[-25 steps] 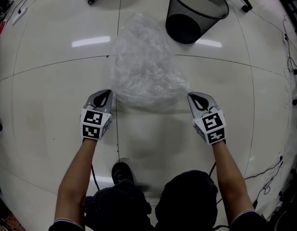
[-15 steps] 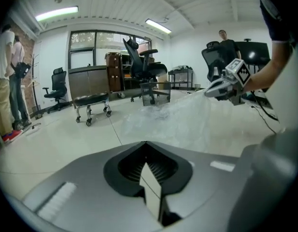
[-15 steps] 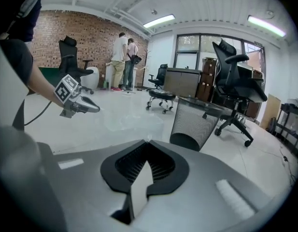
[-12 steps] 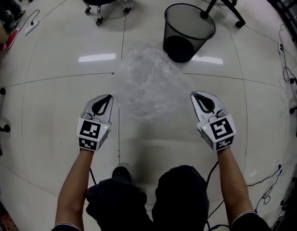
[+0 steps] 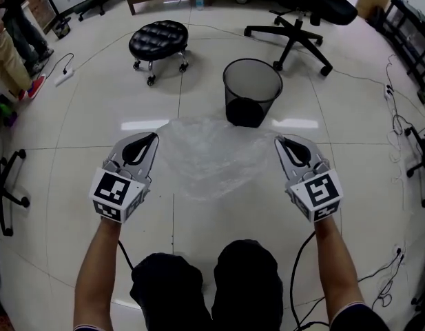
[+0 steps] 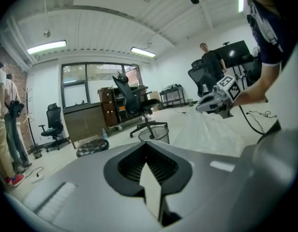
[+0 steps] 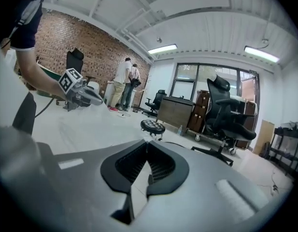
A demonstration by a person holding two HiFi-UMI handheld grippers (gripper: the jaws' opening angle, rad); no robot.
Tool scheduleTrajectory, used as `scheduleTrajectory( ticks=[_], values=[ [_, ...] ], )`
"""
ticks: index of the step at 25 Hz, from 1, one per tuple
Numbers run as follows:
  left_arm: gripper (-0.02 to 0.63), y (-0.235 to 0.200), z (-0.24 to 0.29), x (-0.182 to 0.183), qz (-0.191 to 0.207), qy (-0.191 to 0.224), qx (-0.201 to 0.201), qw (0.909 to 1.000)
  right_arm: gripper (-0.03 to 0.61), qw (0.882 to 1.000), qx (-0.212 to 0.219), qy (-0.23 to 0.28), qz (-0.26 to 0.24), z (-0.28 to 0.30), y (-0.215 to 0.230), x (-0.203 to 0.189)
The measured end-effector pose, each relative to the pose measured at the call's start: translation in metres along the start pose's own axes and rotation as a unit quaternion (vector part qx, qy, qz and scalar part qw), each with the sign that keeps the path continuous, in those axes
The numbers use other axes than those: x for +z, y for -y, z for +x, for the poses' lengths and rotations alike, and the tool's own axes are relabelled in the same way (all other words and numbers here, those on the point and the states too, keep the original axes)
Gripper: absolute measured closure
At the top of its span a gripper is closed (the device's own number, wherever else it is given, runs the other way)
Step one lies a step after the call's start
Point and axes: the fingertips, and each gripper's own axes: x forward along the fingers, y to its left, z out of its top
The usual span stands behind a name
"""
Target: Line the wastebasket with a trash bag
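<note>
A clear, crumpled plastic trash bag [image 5: 212,154] hangs spread on the near side of the black wire-mesh wastebasket [image 5: 231,98], between it and the person's knees. The bag's long axis runs crosswise, from one gripper to the other. Its held edge is pulled out wide and the loose body sags in a rounded sheet in between. The far edge of the bag lies just in front of the basket's foot as the head view shows it. The basket stands upright on the pale tiled floor with its mouth up.

The left gripper [image 5: 151,138] is clamped on the bag's left end and the right gripper [image 5: 281,142] on its right end. In each gripper's own view the jaws are pressed together with a thin pale sliver of film between them. Each gripper carries a cube of black-and-white square markers.

Beyond the basket and to its left stands a black tufted round stool on castors [image 5: 158,40]. Beyond the basket and to its right is a black office chair [image 5: 298,9].

The left gripper view looks across the basket to windows, a wooden cabinet and ceiling strip lights, with the right gripper held out at its side. The right gripper view shows a red brick wall [image 7: 66,37] and two people standing [image 7: 127,83] beneath it. Only the head view shows the whole bag and both forearms.
</note>
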Motion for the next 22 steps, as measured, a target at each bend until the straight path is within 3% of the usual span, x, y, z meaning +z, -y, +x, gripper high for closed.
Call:
scheduleTrajectory(
  ticks=[6,22],
  values=[
    [0.603,-0.007,0.004,0.095,0.036,0.033,-0.001,0.9988,0.577,0.999,-0.014,0.031,-0.005,-0.013,0.038,0.059],
    [0.603,-0.001,0.071,0.250,0.075,0.090,-0.012,0.9930,0.577,0.994,-0.065,0.089,-0.022,-0.035,0.142,0.174]
  ],
)
